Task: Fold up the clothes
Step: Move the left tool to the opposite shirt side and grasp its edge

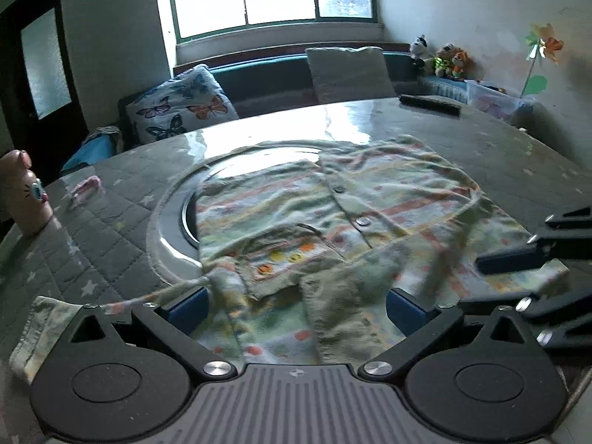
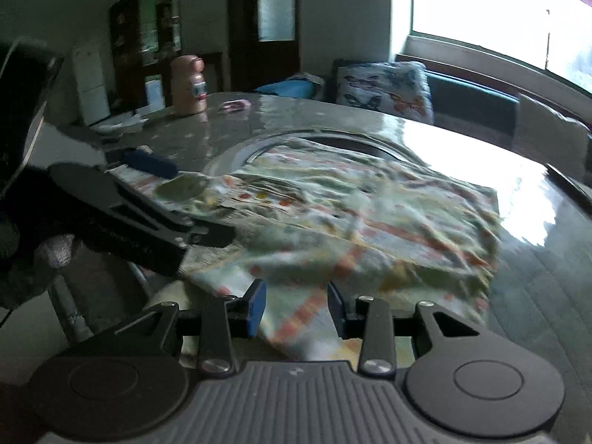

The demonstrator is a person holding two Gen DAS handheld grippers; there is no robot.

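Currently the garment (image 1: 333, 214), a striped, buttoned child's top w/ a front pocket, lies spread on the round table (image 1: 518, 148), partly over the shiny inset ring (image 1: 166, 229) at table centre. Near hem hangs toward the table's near edge.

Left gripper (image 1: 296, 305): jaws wide apart, blue pads either side of the lower hem; cloth lies between them, not pinched. A loose cloth corner (image 1: 37, 329) drapes off to the left of the gripper body.

Right gripper (image 2: 296, 303): jaws apart, narrower gap, fabric edge lying between the pads; contact w/ pads cannot be told, motion blur. In right wrist view the left gripper (image 2: 155, 170) sits at the garment's left side, near the table rim.

Open room: far half of table mostly bare. Pink bottle (image 1: 26, 196) and small pink item (image 1: 83, 190) stand well apart at left; dark flat object (image 1: 431, 103) near far right edge. Butterfly cushion (image 1: 181, 105) and bench beyond the rim.
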